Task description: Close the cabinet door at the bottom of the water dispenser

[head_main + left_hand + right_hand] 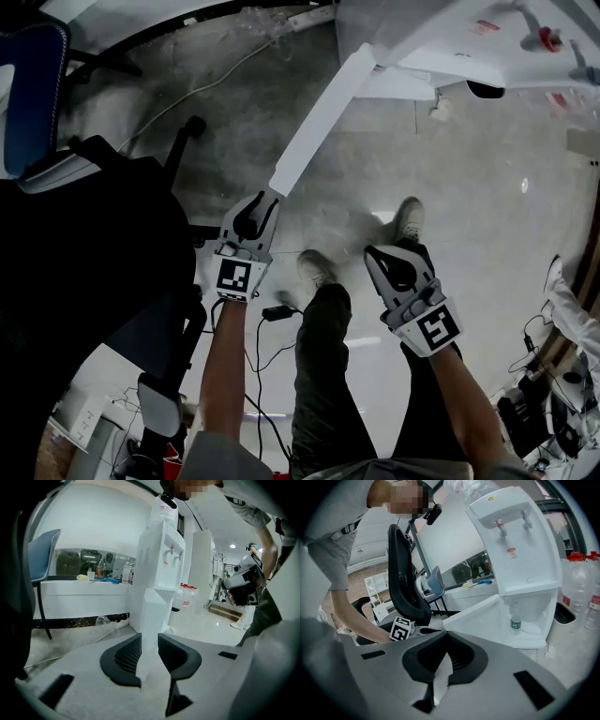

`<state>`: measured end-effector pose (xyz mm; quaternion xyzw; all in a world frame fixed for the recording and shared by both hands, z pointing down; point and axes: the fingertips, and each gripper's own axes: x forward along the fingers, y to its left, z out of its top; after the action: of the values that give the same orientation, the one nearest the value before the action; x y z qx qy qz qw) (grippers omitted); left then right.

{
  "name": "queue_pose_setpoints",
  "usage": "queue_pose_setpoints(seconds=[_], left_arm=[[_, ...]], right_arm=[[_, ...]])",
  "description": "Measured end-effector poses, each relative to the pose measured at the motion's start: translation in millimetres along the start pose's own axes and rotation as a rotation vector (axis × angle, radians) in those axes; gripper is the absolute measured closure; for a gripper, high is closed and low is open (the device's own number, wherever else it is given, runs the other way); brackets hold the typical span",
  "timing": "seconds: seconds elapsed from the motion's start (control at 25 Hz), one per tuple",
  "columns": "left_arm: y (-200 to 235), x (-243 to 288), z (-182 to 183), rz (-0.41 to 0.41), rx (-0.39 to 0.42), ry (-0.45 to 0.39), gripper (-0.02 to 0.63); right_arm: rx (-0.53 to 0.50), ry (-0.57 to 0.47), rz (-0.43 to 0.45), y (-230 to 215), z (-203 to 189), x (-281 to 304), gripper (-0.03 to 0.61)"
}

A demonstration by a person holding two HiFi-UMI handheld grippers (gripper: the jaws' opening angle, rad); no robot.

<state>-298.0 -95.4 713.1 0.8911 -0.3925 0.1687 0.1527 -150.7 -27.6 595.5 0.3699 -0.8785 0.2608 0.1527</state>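
Observation:
The white water dispenser (pixel 469 47) stands at the upper right of the head view. Its bottom cabinet door (pixel 319 117) is swung wide open toward me. My left gripper (pixel 265 197) is at the door's free end. In the left gripper view that door edge (pixel 152 616) fills the gap between the pads of the left gripper (pixel 150 641), which touch both faces. My right gripper (pixel 380 251) hangs over my legs, apart from the door, with its jaws shut and nothing in them. The right gripper view shows the right gripper (pixel 446 641), the open compartment and a small bottle (pixel 515 623) inside.
A black office chair (pixel 103 216) stands close on the left, with a blue chair (pixel 28 94) behind it. A cable and a plug (pixel 267 314) lie on the floor by my feet (pixel 408 220). Large water bottles (pixel 581 592) stand right of the dispenser.

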Motion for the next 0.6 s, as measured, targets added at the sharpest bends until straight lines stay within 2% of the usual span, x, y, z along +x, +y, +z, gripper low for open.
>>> queue_pose_setpoints(seconds=[0.12, 0.52, 0.6], left_arm=[[-0.1, 9.8, 1.4, -0.044, 0.06, 0.016, 0.509], [-4.2, 27.7, 11.9, -0.123, 0.186, 0.04, 0.511], [-3.3, 27.9, 11.8, -0.123, 0.182, 0.054, 0.511]], right_arm=[[0.007, 0.006, -0.012, -5.4, 1.0, 0.0, 0.572], [0.017, -0.008, -0.031, -19.7, 7.6, 5.2, 0.572], [0.023, -0.008, -0.035, -21.6, 6.7, 4.7, 0.572]])
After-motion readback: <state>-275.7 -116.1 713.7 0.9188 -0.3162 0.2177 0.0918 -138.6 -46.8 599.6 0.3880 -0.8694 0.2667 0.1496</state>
